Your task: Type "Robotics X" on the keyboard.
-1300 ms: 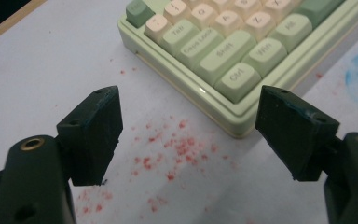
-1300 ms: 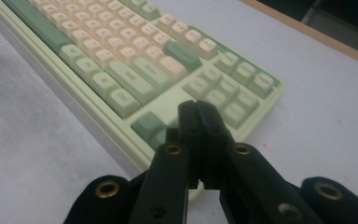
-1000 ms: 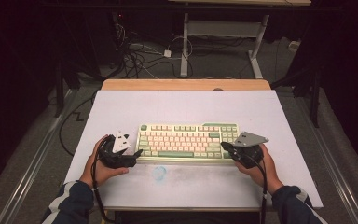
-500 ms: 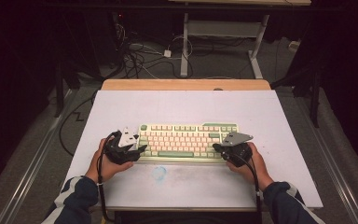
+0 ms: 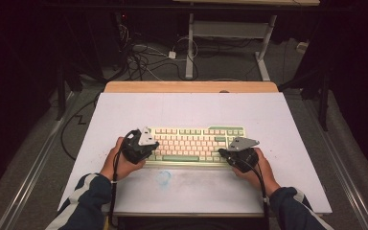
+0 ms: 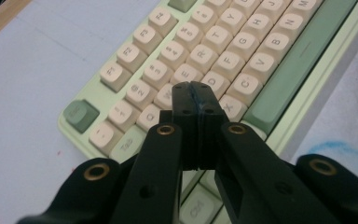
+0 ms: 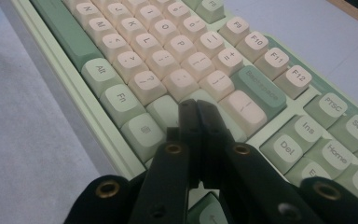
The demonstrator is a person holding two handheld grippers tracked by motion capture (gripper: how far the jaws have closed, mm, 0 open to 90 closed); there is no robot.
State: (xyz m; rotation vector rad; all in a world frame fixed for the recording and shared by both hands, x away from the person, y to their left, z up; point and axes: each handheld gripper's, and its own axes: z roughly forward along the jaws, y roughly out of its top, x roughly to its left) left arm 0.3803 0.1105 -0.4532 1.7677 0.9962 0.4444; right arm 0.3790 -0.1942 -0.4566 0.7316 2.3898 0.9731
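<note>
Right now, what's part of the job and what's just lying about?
In the job:
keyboard
left tongs, shut, tips over the left-side keys
right tongs, shut, over the right-side keys

Lying about:
blue smudge on the white table mat
cables on the floor behind

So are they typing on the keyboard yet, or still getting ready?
Getting ready looks done: the left gripper has just closed with nothing between its jaws, and the right gripper is shut too. Right now each shut tip hangs over one end of the keyboard. Whether a key is pressed I cannot tell; the typing itself seems left.
</note>
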